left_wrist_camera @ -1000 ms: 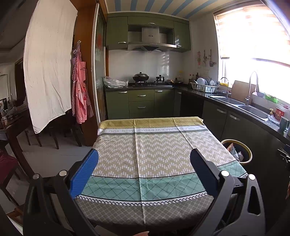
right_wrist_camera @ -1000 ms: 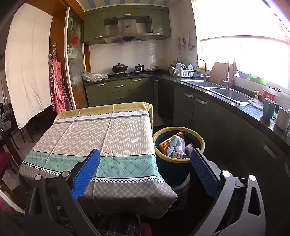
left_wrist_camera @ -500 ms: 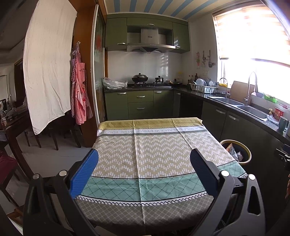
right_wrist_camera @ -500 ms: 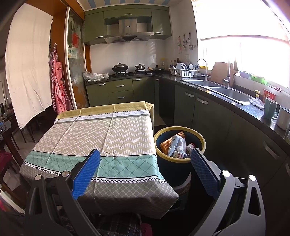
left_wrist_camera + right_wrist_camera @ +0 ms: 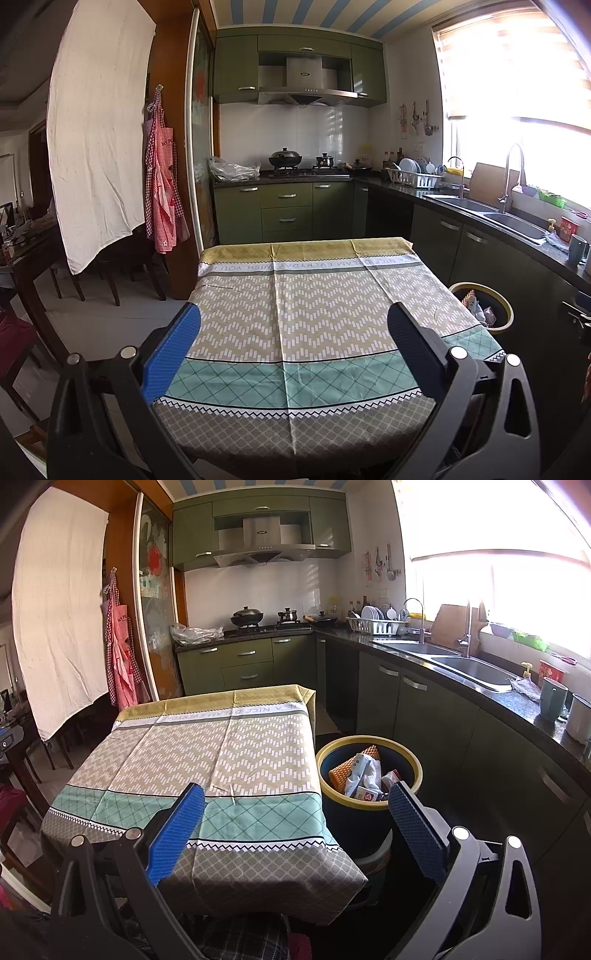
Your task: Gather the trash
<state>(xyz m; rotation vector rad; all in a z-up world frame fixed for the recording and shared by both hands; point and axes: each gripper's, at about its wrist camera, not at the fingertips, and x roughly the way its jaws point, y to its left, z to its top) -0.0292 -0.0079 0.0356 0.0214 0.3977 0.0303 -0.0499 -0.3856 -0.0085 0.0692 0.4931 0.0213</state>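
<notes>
I hold both claws over the near edge of the desk (image 5: 314, 314), and everything I place, I place against it. The left claw (image 5: 293, 345) is spread wide with nothing between its blue pads (image 5: 173, 350); the right claw (image 5: 295, 825) is released the same way, empty. The trash bin (image 5: 369, 775), dark blue with a yellow rim, stands upright on the floor just beside the desk's right side, its mouth facing up. Inside it I see the trash (image 5: 364, 775): an orange waffle-patterned piece leaning against the far wall, a crumpled white wrapper standing roughly upright in the middle, and small printed packets at the near side. In the left view the bin (image 5: 482, 308) peeks out past the desk's right edge. Compared with a second ago, both views have barely shifted, and the bin's contents lie as they did. The patterned cloth (image 5: 221, 760) covers the desk.
</notes>
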